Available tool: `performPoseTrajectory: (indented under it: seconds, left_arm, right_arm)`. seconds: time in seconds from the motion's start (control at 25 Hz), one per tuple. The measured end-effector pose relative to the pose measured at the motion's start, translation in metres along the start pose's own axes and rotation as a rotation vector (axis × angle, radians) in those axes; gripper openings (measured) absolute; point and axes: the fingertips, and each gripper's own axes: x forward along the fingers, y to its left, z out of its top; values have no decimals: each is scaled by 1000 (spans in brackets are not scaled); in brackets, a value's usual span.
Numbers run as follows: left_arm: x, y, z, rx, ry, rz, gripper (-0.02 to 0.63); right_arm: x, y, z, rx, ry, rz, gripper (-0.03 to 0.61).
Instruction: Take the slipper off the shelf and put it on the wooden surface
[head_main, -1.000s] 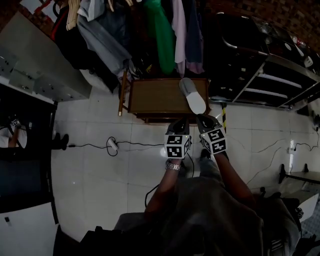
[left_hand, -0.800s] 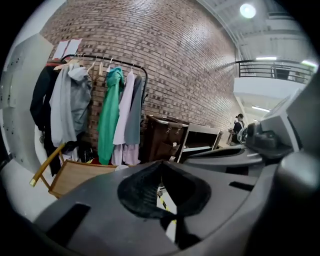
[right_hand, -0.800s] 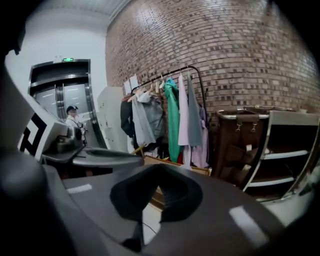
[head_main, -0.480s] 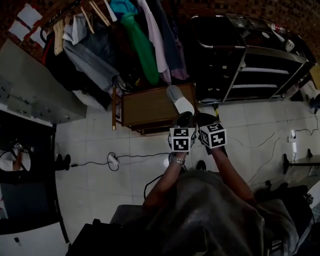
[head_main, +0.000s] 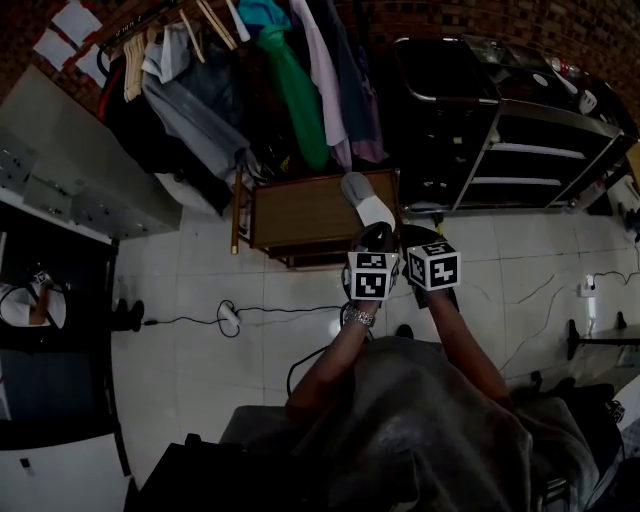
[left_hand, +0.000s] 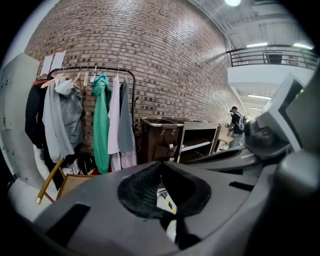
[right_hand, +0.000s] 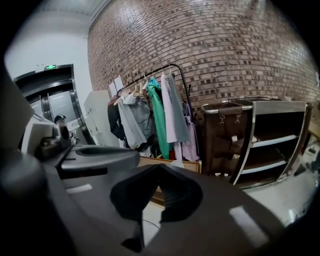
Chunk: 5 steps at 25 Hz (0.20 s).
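A pale grey slipper (head_main: 368, 203) lies on the right end of the low wooden table (head_main: 300, 212), its toe pointing away from me. In the right gripper view the slipper (right_hand: 177, 163) shows just past the jaw tips, resting on the table (right_hand: 150, 161). My left gripper (head_main: 372, 240) and right gripper (head_main: 414, 237) hover side by side just in front of the table's near right corner. Both are shut, with nothing between the pads. The left gripper view shows only the table's left end (left_hand: 70, 182); its own jaws hide the slipper.
A clothes rack with hanging garments (head_main: 290, 70) stands behind the table. A dark cart (head_main: 440, 110) and a metal shelf unit (head_main: 545, 150) stand at the right. Cables (head_main: 225, 312) run over the white tiled floor. A grey cabinet (head_main: 70, 160) is at the left.
The two grippers have drawn closer together, side by side, a little back from the slipper. The slipper stays where it lay on the table. The head view has shifted.
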Motion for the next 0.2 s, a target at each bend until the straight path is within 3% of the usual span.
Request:
performPoseTrajectory:
  seconds: [0.2]
  left_arm:
    - [-3, 3, -3, -5, -5, 8, 11]
  right_arm:
    - [0, 15, 7, -25, -16, 23, 2]
